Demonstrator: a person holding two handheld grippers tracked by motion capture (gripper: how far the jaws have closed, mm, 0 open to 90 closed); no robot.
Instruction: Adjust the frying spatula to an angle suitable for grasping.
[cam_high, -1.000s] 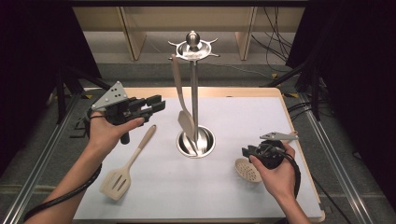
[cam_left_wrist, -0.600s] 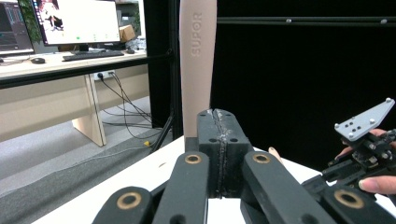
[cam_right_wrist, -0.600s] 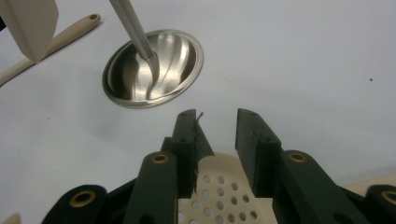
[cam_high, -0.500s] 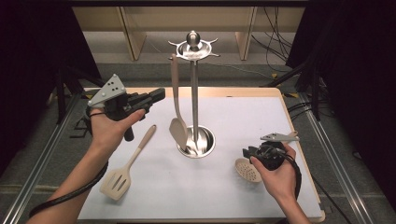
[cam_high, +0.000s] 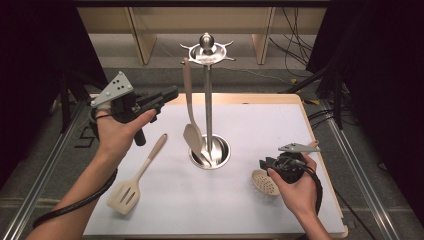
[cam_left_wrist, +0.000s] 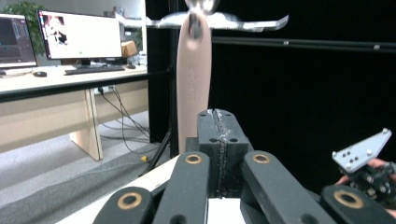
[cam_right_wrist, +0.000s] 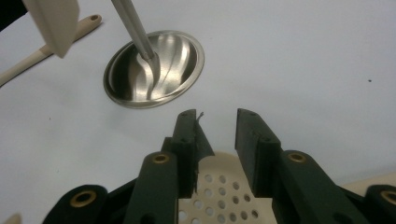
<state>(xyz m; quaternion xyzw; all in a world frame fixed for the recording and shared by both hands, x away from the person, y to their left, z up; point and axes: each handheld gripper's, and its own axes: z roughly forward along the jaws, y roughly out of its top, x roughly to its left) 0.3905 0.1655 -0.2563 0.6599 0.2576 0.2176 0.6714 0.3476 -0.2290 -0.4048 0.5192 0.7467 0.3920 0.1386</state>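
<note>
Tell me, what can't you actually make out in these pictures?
- Skimmer: in the high view the right claw and hand cover its handle; the right gripper view cuts it at the bottom edge.
- Hanging spatula: the left gripper view hides its blade behind the shut left claw.
- Monitors: left gripper view, the screen contents are too small to read.

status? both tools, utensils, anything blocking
Left tool shut, empty, raised beside the rack. Right tool part open over the skimmer, no grip. One spatula hung, slotted turner flat on mat. Nothing blocking.
</note>
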